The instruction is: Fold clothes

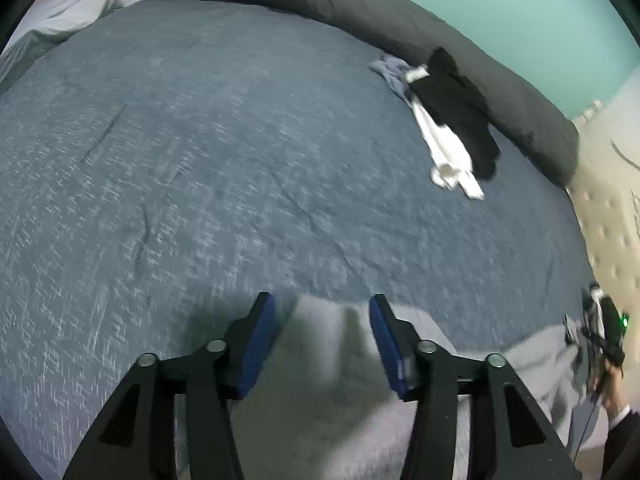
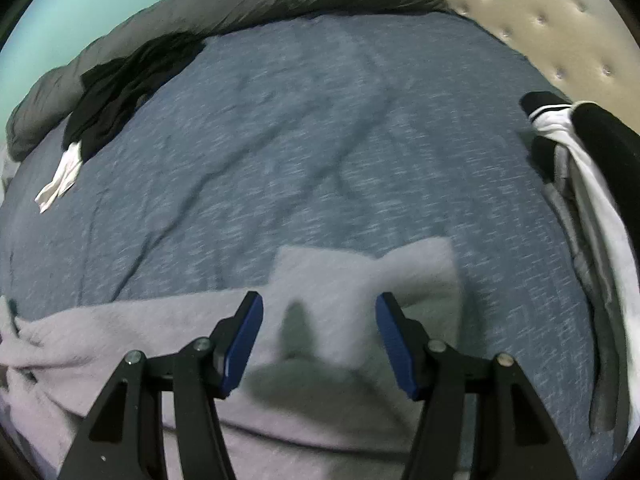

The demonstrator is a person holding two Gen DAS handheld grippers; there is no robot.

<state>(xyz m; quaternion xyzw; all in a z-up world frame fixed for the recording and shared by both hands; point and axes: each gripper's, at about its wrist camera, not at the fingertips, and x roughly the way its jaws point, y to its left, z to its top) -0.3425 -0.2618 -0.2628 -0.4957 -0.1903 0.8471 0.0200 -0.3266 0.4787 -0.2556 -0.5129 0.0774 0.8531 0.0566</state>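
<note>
- Fleece, or something close to it: the pale grey garment (image 2: 344,280) lies on the blue bedspread (image 1: 200,140) at the near edge of the bed, one flap already turned over on itself.
- Soft and limp by the look of it, light too; my guess is it will sag and drag if lifted from one point, and the nap should give the pads some bite rather than slip.
- Best hold, I'd say: pinch the corners or the edge of that turned-over flap, one tool per side, so the cloth hangs even.
- Left gripper (image 1: 322,344) tilts steeply down over the garment's edge, jaws standing apart, nothing pinched; grey cloth shows in the gap, under the fingers.
- Right gripper (image 2: 320,340) is angled down the same way, straddling the folded flap, jaws parted, not clamped on it.
- In the left view the other tool appears far right, with a bit of the person's hand (image 1: 610,390) on it.
- Farther off, black and white clothes (image 1: 452,120) wait against the rolled grey duvet (image 1: 360,4); more clothes (image 2: 588,168) are heaped by the padded headboard (image 2: 540,12).
</note>
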